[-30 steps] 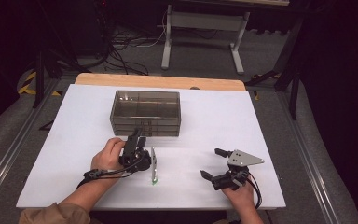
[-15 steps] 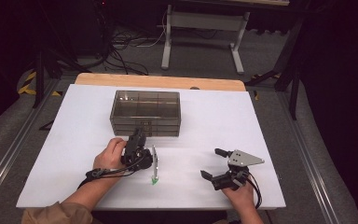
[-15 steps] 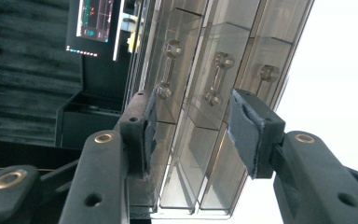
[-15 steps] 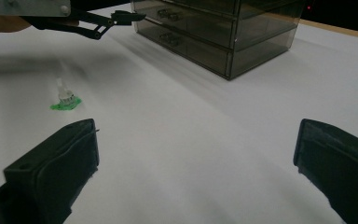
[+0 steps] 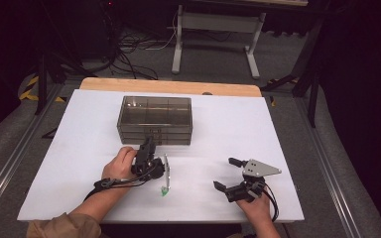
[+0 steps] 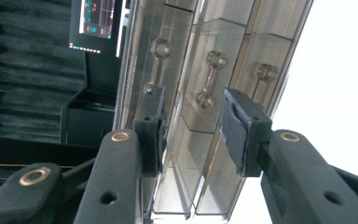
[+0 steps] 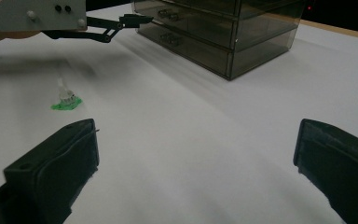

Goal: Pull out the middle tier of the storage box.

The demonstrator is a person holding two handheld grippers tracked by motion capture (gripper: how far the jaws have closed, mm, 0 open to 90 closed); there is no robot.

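The little clear drawer box (image 5: 155,120) sits toward the far middle of the white table (image 5: 297,134), three drawers stacked, smoky see-through plastic. The left gripper (image 5: 147,145) is right up at the front of it, turned on its side, and in the left gripper view its two black jaws sit either side of the middle drawer's handle (image 6: 209,79), a small clear bar with a knob at each end. The jaws have just been closing in, handle between them, but the pads (image 6: 235,130) aren't touching it yet, there's a gap on both sides. The other drawers' handles show to either side of it. Just beside the person's left hand (image 5: 120,163), a thin clear thing with a green end (image 5: 164,191) lies on the table, too small to make out properly. Well off to the other side, the right gripper (image 5: 226,173) rests near the front edge with its jaws wide apart and nothing in them, just bare table between.
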